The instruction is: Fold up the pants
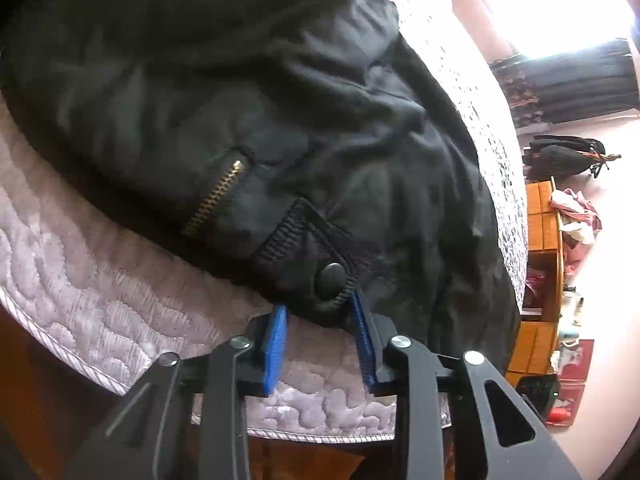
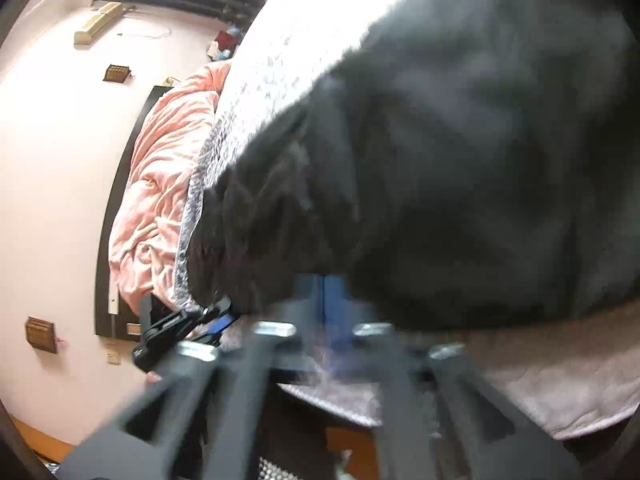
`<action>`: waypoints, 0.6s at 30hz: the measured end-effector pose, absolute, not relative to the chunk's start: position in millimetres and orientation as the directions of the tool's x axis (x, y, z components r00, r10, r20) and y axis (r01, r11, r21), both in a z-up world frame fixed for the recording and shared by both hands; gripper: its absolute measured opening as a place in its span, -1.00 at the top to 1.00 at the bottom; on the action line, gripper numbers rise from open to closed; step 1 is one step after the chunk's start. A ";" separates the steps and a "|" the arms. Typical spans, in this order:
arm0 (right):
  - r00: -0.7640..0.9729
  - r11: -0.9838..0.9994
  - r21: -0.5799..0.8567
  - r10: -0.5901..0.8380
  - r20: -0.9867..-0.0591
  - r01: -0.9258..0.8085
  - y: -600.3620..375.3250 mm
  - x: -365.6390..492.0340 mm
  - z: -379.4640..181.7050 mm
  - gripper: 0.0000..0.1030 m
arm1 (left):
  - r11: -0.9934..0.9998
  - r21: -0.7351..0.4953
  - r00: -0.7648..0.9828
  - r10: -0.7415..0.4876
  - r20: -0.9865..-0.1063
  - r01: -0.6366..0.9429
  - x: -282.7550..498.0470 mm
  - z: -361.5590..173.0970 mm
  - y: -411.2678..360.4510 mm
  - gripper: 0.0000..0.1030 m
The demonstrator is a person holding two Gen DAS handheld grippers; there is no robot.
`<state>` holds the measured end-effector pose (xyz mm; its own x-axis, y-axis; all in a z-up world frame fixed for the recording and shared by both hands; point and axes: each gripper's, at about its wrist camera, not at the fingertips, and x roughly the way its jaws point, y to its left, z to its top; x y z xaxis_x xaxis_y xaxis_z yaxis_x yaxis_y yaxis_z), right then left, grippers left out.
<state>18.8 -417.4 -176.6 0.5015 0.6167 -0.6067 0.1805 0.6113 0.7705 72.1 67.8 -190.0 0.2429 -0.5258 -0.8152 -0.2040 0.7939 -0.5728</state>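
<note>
Black pants (image 1: 248,92) spread on quilted bed (image 1: 100,288), left gripper (image 1: 320,308) fingers (image 1: 276,332) narrowed astride buttoned waistband tab (image 1: 320,276), right gripper (image 2: 325,288) fingers pressed together at pants edge.

place: home bedroom; signs: quilted mattress (image 1: 100,292); pink duvet (image 2: 160,184); wooden shelf (image 1: 542,240)

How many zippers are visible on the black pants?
1: a brass zipper on the black pants, left of the snap button. Folds may hide others.
</note>
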 end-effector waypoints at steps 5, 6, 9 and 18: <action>0.527 0.703 0.675 0.496 -0.690 0.223 -432.6 20.1 -166.3 1.00 | 0.828 -0.524 0.250 -0.474 -0.844 -0.198 72.7 -191.2 57.6 0.52; 0.513 0.704 0.676 0.507 -0.693 0.219 -430.2 19.0 -169.5 0.94 | 0.826 -0.525 0.247 -0.475 -0.844 -0.204 73.1 -192.9 57.7 0.53; 0.469 0.671 0.712 0.570 -0.674 0.208 -417.7 8.0 -180.7 0.37 | 0.827 -0.525 0.255 -0.474 -0.843 -0.201 71.6 -191.5 55.6 0.53; 0.452 0.574 0.750 0.602 -0.658 0.328 -434.2 -11.6 -204.1 -0.09 | 0.815 -0.540 0.270 -0.482 -0.834 -0.212 72.0 -179.3 52.9 0.49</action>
<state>-11.6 -434.2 -204.1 0.4525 0.6017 -0.6582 0.3277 0.5742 0.7502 72.0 52.9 -179.3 0.2700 -0.4820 -0.8336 -0.2118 0.8148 -0.5397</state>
